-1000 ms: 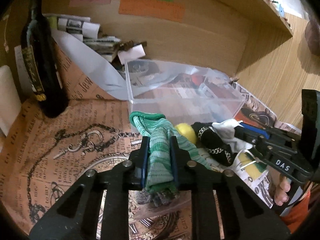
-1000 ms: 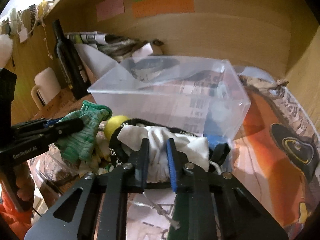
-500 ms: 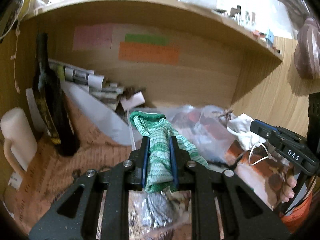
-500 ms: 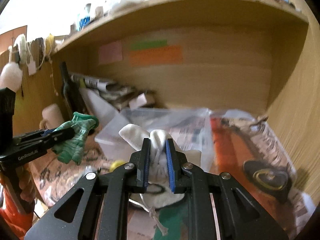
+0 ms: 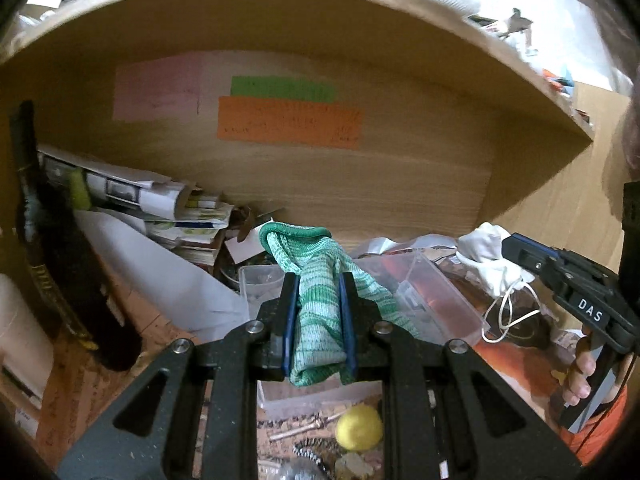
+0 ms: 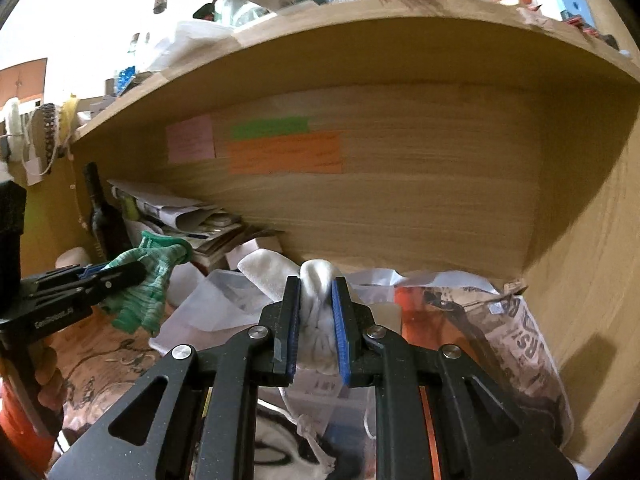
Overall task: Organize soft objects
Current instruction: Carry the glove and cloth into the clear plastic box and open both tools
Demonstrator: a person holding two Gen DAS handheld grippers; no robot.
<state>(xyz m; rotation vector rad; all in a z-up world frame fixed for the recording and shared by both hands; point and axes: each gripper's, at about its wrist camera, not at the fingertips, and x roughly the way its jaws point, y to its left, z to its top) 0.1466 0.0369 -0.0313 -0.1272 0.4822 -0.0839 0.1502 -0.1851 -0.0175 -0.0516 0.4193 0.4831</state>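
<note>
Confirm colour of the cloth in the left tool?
Green with paler mint stripes; the cloth is clamped in the left tool, clearest in the left wrist view.

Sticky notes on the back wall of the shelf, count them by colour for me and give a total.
Pink note: 1
Green note: 1
Orange note: 1
Total: 3

A green-and-white striped knit sock (image 5: 320, 300) hangs pinched between the blue pads of the left hand-held gripper (image 5: 319, 320), its cuff flopping above them, raised over a clear plastic box (image 5: 432, 296). A bunched white cloth pouch (image 6: 316, 312) with dangling drawstrings sits clamped in the right hand-held gripper (image 6: 316, 320), also aloft. A yellow ball (image 5: 359, 427) lies below on the worktop.
</note>
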